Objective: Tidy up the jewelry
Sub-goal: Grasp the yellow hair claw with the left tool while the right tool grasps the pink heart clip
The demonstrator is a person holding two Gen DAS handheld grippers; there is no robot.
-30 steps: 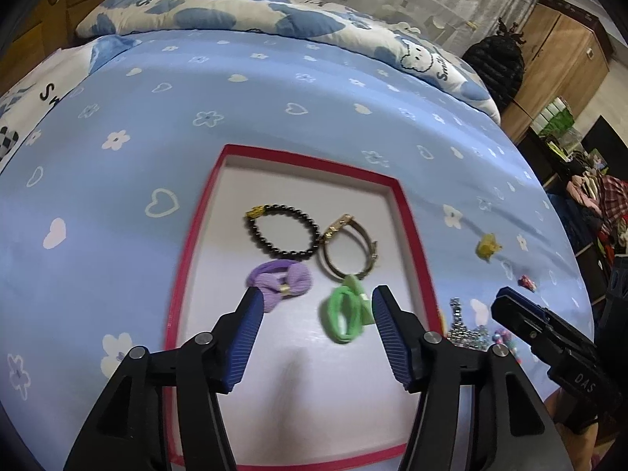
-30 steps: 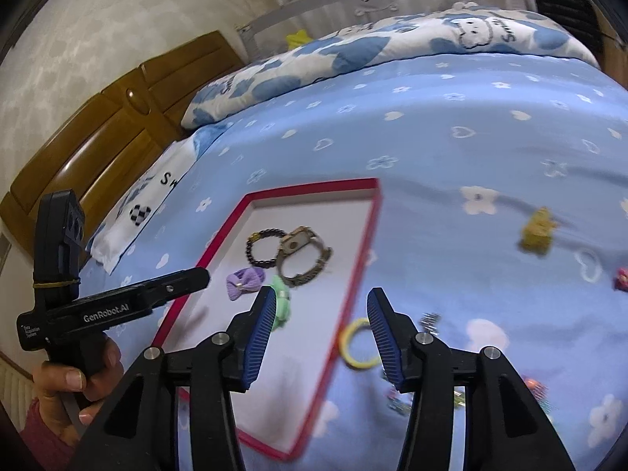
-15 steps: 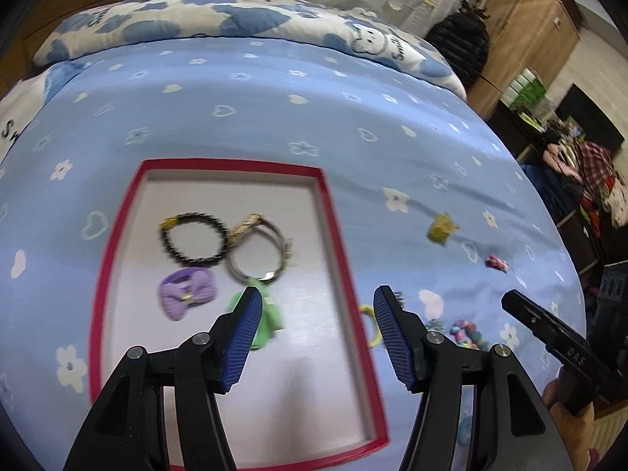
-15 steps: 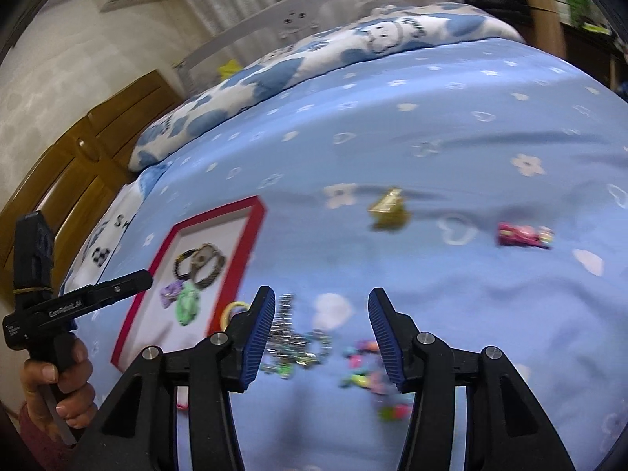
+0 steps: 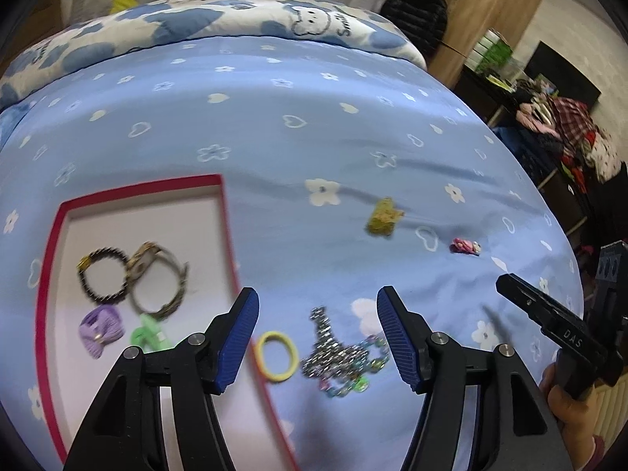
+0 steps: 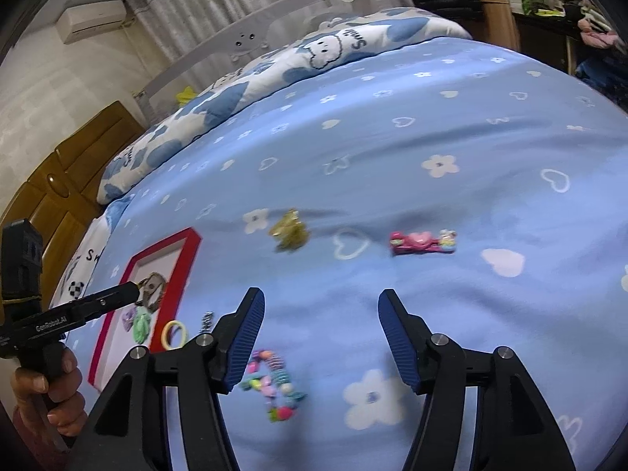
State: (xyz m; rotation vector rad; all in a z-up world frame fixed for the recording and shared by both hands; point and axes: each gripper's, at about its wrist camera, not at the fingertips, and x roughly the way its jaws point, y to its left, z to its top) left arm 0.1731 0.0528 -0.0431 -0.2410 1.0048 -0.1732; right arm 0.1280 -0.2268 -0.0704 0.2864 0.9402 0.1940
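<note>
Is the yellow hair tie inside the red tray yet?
No, in the left wrist view the yellow hair tie lies on the blue sheet, just outside the red tray and its right rim.

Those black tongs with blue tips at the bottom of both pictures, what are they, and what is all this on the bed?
They are hand-held grippers, no robot arm: a person squeezes one in each hand. Each carries a wide-angle camera looking along its two fingers, so one picture comes from the left gripper, the other from the right gripper. Both are open and hold nothing.

On the blue bedsheet lies a red-edged tray with a dark bead bracelet, a watch, a purple bow and a green hair tie. Outside it lie a yellow hair tie, a silver chain, a colourful bead bracelet, a gold clip and a pink clip.
</note>
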